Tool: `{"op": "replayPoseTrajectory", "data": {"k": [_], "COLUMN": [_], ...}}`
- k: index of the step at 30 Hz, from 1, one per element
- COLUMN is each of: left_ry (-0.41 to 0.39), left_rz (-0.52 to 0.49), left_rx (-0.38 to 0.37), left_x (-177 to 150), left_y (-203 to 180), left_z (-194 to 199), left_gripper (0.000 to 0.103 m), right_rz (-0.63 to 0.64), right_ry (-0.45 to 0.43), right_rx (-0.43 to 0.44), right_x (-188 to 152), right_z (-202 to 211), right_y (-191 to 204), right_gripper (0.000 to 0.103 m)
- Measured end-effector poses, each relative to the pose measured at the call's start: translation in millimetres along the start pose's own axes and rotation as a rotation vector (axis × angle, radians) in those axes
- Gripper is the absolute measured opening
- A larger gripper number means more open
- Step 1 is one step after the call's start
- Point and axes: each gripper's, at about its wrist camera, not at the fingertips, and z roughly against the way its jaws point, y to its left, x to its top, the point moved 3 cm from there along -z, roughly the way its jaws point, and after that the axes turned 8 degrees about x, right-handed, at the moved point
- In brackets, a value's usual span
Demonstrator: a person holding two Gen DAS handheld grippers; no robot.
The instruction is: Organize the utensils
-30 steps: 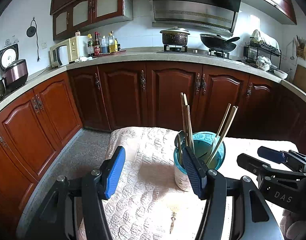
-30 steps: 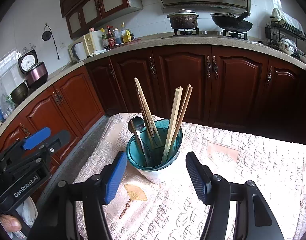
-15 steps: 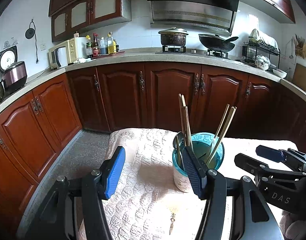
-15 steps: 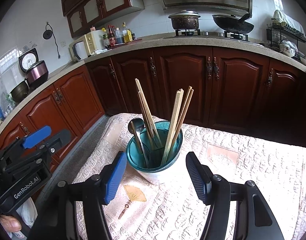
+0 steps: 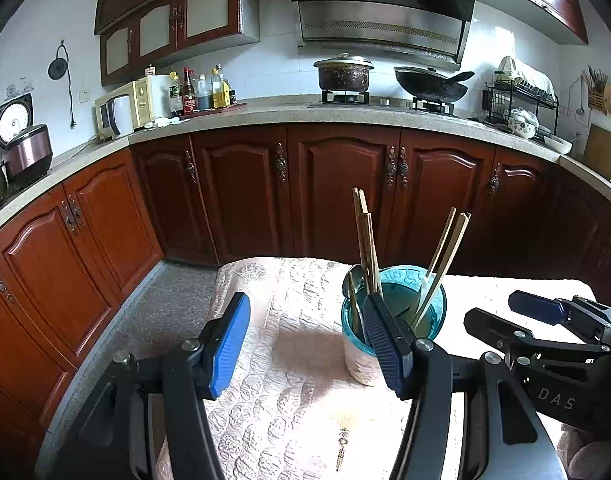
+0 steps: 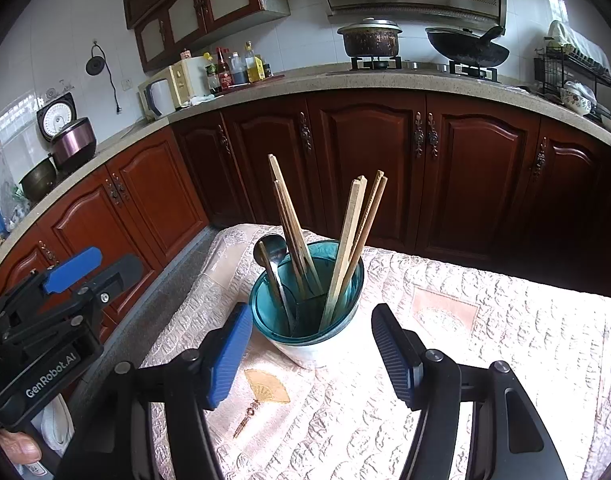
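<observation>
The right gripper (image 6: 311, 352) hangs low over the cloth (image 6: 485, 344), jaws spread and pinching nothing; the holder (image 6: 307, 308) stands just past its blue pads (image 6: 227, 350), roughly in line with the gap and not touched by either. The left gripper (image 5: 307, 344) is likewise spread and empty; its right finger (image 5: 385, 344) crosses in front of the holder (image 5: 393, 312) in its own view and hides part of the rim, while the gap itself shows only bare cloth (image 5: 289, 360); the holder sits to the right of that gap. A fan motif (image 6: 267, 386) is stitched on the cloth just before the holder.

The holder has a teal rim over a white body and stands upright on the cloth; inside, a spoon (image 6: 271, 256) leans left, bowl up; one bunch of chopsticks (image 6: 291, 232) leans left beside it, another bunch (image 6: 357, 232) leans right; they stick up well above the rim. Each gripper shows at the edge of the other's view, well apart from the holder; a fingertip (image 6: 19, 446) shows at the lower left of the right view.

Beyond the table a strip of grey floor (image 5: 165, 312) runs to dark red cabinets (image 5: 337, 188); on the counter (image 5: 265, 114) stand a microwave (image 5: 127, 108), bottles (image 5: 201, 90), a rice cooker (image 5: 25, 156); further right a pot (image 5: 343, 74) and a wok (image 5: 429, 86) sit on the stove under a hood (image 5: 381, 12); a dish rack (image 5: 519, 102) is at the far right.
</observation>
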Motion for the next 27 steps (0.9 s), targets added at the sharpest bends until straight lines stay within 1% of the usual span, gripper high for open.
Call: {"op": "replayPoseTrajectory", "data": {"k": [27], "left_ry": [0.010], "left_rz": [-0.001], "left_rx": [-0.004], "left_x": [-0.8], "left_y": [0.5], "left_z": [-3.1], "left_gripper": [0.060], "right_rz": [0.011], "right_ry": [0.009], "right_rx": [0.005], "right_x": [1.7], "right_z": [-6.7], "right_y": [2.2], "right_gripper": [0.067]}}
